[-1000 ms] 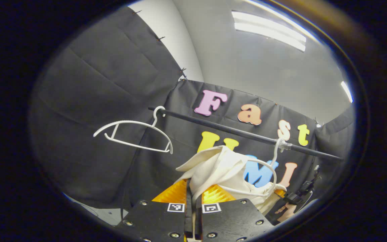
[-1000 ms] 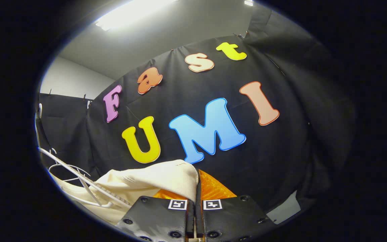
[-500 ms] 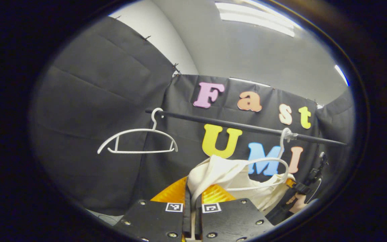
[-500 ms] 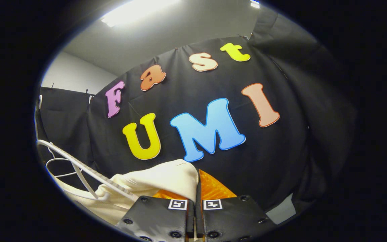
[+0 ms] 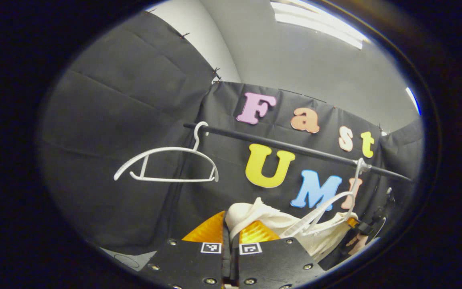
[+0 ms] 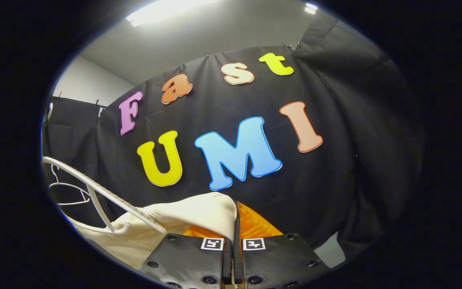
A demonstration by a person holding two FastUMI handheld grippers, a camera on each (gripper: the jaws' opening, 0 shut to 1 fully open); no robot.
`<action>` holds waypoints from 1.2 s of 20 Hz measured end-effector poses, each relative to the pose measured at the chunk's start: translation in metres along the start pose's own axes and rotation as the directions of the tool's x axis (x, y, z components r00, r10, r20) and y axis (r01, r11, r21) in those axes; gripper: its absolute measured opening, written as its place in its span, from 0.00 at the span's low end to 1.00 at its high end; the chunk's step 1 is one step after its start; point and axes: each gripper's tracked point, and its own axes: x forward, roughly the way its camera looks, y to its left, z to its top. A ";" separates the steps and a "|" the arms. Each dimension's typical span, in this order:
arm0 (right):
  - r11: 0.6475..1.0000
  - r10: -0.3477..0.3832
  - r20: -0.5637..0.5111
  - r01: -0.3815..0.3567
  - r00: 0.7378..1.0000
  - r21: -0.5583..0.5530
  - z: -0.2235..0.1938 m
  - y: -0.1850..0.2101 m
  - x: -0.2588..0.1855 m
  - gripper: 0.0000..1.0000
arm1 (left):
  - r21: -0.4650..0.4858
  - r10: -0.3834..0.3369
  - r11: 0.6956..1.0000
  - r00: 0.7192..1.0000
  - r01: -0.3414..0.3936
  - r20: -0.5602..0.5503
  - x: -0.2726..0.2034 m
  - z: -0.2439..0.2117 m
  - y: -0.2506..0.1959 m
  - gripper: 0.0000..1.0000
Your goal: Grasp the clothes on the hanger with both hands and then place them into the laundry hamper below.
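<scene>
A cream garment (image 5: 273, 222) stretches between both grippers, below the black rail (image 5: 295, 149). My left gripper (image 5: 229, 228) is shut on one end of it, the cloth bunched over its orange fingers (image 5: 209, 230). In the right gripper view the same cream garment (image 6: 191, 214) folds over the orange fingers (image 6: 255, 224), and my right gripper (image 6: 236, 224) is shut on it. A white hanger (image 5: 329, 206) still hooked on the rail tilts into the garment; that hanger (image 6: 102, 196) also crosses the cloth at lower left. The right gripper (image 5: 359, 233) and a hand show far right.
An empty white hanger (image 5: 167, 164) hangs from the left end of the rail. A second white hanger (image 6: 68, 188) shows far left in the right gripper view. Black cloth walls close in behind and on both sides.
The garment has come lower and stretched flatter between the two grippers. The hanger in it has tilted over, its hook slid right along the rail. Both grippers stay shut.
</scene>
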 end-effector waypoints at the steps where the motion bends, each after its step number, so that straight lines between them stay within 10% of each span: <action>1: 1.000 -0.021 -0.012 0.021 1.000 -0.004 -0.007 -0.005 -0.006 0.04 | -0.008 -0.010 1.000 1.000 0.009 -0.021 0.000 -0.011 0.001 0.01; 13: 0.982 -0.173 -0.054 0.168 0.983 -0.085 -0.036 -0.010 -0.168 0.04 | 0.019 -0.147 0.988 0.980 0.151 -0.133 -0.034 -0.049 0.043 0.00; 24: 0.987 0.031 -0.142 -0.052 0.989 -0.152 -0.072 0.132 -0.291 0.04 | 0.069 -0.300 0.945 0.929 0.321 -0.216 -0.123 -0.078 0.056 0.01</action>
